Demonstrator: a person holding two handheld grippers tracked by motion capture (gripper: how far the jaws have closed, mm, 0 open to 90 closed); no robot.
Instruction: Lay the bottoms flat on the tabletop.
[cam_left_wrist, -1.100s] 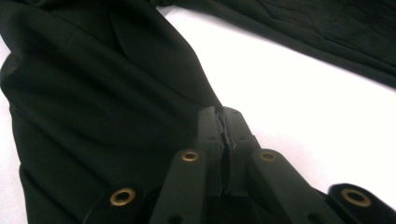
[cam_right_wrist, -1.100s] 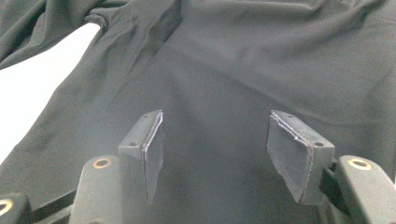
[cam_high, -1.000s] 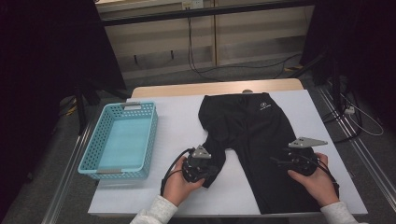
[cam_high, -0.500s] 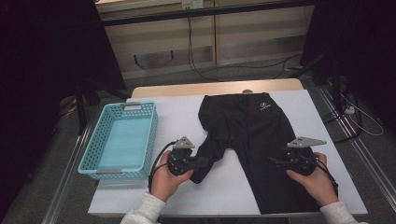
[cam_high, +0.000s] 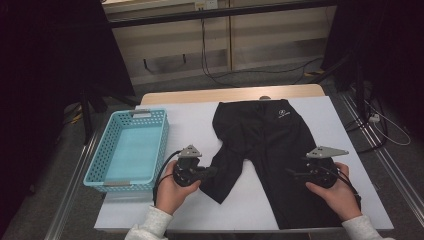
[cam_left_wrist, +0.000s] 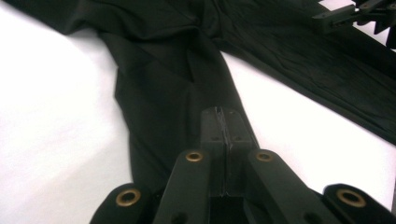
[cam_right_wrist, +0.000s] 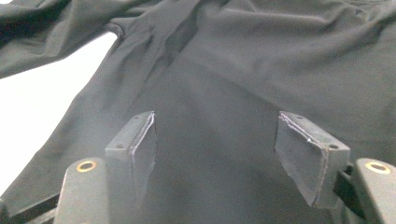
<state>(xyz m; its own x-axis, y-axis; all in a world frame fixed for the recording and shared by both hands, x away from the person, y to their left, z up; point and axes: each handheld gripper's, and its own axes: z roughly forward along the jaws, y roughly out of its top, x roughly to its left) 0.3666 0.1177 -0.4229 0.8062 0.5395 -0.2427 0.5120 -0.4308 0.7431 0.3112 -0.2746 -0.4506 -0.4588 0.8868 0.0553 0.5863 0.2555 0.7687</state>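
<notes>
The black shorts (cam_high: 270, 150) lie flat on the white table (cam_high: 190, 125). The left gripper (cam_left_wrist: 223, 122) pinches 1 leg's edge; the right gripper (cam_right_wrist: 224, 144) has just been opening, jaws wide, above the other leg.

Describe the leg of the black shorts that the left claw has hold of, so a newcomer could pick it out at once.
Start at the white table top, where black shorts lie flat to the right of a light blue basket. The leg to find is the one angling toward the basket, its hem pinched in the shut left claw. Unlike the other leg, which runs straight toward the person under the open right claw, this one is pulled aside.
</notes>
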